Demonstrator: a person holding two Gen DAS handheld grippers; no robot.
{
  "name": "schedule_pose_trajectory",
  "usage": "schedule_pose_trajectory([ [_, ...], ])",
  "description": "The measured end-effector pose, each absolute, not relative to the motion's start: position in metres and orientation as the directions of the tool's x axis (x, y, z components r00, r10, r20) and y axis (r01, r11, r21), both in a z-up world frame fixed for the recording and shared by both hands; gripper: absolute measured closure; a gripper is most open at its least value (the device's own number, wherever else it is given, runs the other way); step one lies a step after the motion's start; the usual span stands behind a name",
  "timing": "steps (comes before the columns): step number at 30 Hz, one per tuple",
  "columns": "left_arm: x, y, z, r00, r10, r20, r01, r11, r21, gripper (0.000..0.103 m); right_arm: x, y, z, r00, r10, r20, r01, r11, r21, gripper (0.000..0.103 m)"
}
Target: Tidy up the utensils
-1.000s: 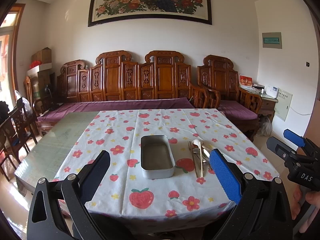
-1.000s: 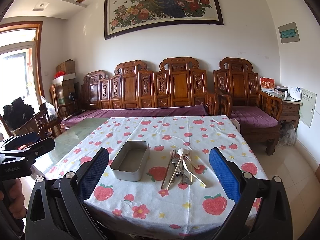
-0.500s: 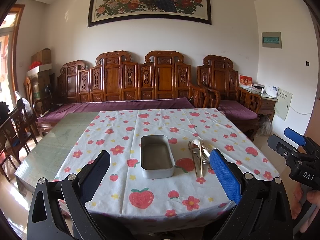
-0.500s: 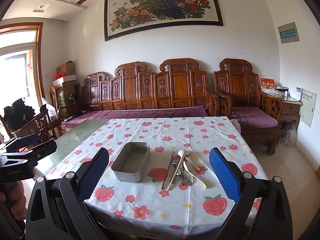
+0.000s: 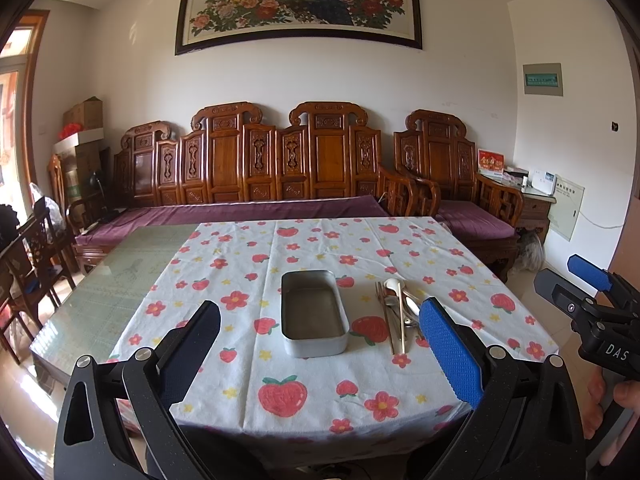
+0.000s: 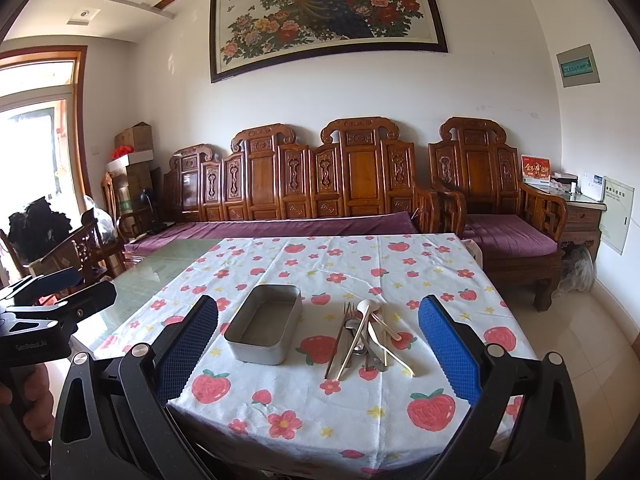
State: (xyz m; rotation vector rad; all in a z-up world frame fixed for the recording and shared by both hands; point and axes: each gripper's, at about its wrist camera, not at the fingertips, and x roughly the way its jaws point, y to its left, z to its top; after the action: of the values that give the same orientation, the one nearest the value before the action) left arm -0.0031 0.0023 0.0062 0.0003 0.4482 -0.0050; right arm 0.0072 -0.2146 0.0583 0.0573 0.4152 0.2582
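Left wrist view: my left gripper (image 5: 320,360) spread wide, holding nothing; its right pad hides part of the utensils (image 5: 394,316) lying just right of the tin (image 5: 313,312).

Right wrist view: my right gripper (image 6: 318,354) equally spread, empty; utensils overlap, count unclear.

Both wrist cameras face the table (image 5: 100,308) from its near edge, left view beside right, sharing tin (image 5: 314,314) and sofa (image 6: 320,184).
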Motion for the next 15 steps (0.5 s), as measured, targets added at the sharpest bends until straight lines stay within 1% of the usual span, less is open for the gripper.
schedule_pose_trajectory([
  [15,-0.0026,-0.0014,0.007,0.902,-0.006,-0.431,0.006,1.0,-0.001,0.006,0.0065,-0.2156,0.0572,0.884,0.261,-0.389,-0.237,0.965,0.108,0.003],
])
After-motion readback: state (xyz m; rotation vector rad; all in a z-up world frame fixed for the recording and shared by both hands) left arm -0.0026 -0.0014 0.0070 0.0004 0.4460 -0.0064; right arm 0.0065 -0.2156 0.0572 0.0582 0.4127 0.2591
